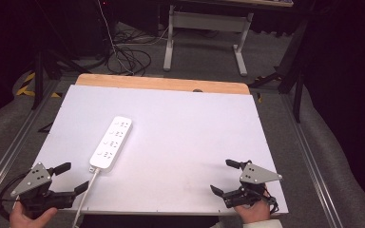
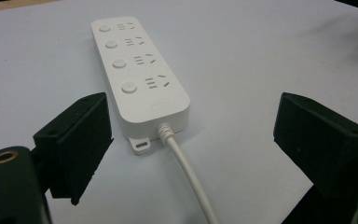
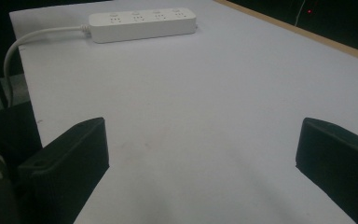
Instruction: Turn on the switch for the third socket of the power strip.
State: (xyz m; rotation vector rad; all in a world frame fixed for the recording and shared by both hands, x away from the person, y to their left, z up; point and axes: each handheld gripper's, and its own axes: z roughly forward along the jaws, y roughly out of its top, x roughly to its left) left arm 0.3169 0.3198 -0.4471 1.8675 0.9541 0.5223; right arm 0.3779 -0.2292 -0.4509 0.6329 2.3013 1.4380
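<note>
The cord [image 1: 86, 190] of the power strip [image 1: 111, 143] runs off the near table [image 1: 180, 128] edge in the high view, so its far end is out of sight; the left gripper view cuts it at the bottom edge. The strip's socket markings are too small to read from above. The hands [image 1: 28, 217] holding the left gripper [image 1: 71, 176] and right gripper [image 1: 224, 176] are cut off at the bottom edge. The surroundings beyond the table are too dark to make out.

White table [image 1: 180, 142]; white power strip [image 1: 111, 142] flat on it, cord [image 1: 86, 190] trailing.
</note>
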